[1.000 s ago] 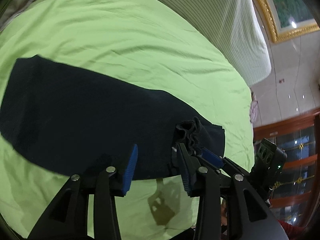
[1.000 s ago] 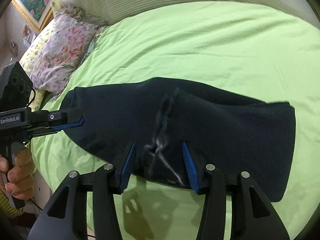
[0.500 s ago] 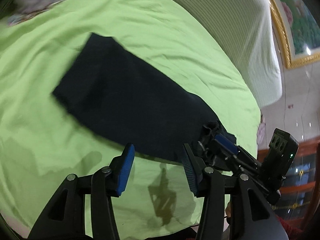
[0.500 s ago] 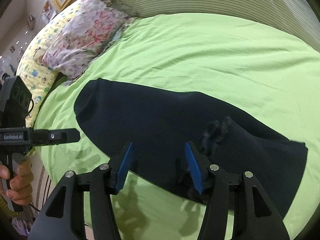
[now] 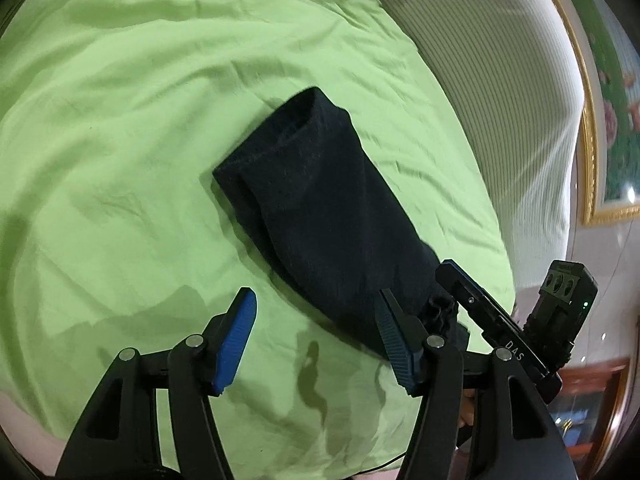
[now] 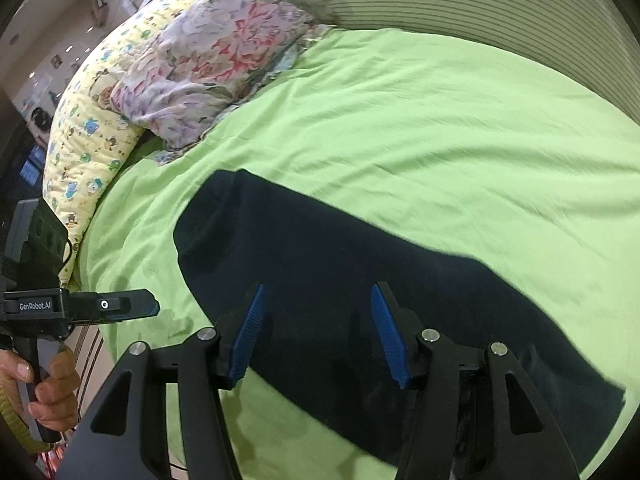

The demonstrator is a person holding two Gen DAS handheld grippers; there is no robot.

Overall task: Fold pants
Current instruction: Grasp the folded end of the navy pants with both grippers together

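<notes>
Now: dark pants [image 5: 320,216] lie flat on the green bedsheet [image 5: 120,120], folded into one long narrow strip. Leg ends sit toward the middle of the bed; the gathered waistband end lies at the near edge.

Left claw [image 5: 316,336]: jaws have just been opening and stand wide, nothing between the blue pads [image 5: 236,340]. Bare sheet under the gap. Its right finger is just beside the strip's near edge, no grip.

Right claw [image 6: 316,332]: jaws parted about as wide, hovering over the middle of the pants [image 6: 360,280]. Fabric shows through the gap, but the pads [image 6: 248,332] press on nothing. Cloth below is undisturbed.

From the left wrist view, the right claw's finger [image 5: 480,312] reaches in at the waistband end, beside a bunched bit of fabric. From the right wrist view, the left claw [image 6: 120,306] points in from the left edge over bare sheet, a hand [image 6: 44,392] on its grip.

Floral pillow [image 6: 208,52] and a yellow printed cushion [image 6: 84,120] at the far left of the bed. Striped headboard [image 6: 480,0] behind. Some motion blur on the pants' edges.
</notes>
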